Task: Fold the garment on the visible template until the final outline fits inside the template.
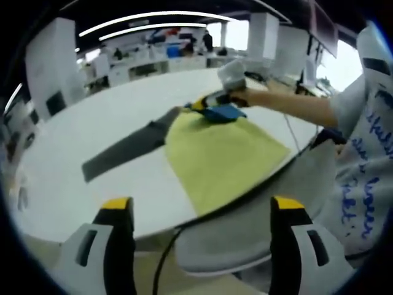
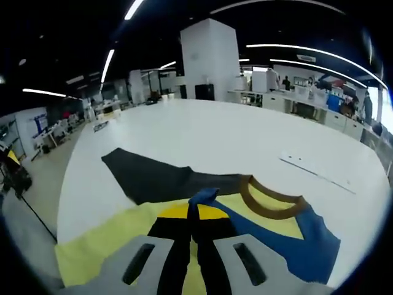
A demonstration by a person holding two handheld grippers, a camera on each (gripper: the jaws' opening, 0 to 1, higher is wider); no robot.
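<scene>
Where sleeve trails leftward, garment (image 1: 221, 157) crosswise.

A large round white table (image 1: 141, 104) fills the middle of both views, bearing a yellow garment (image 1: 224, 157) with a dark grey sleeve (image 1: 126, 147) spread leftward, and a thin pale strip (image 2: 316, 172) at right.

Yellow, blue, dark-sleeved garment (image 2: 258, 215)
</scene>
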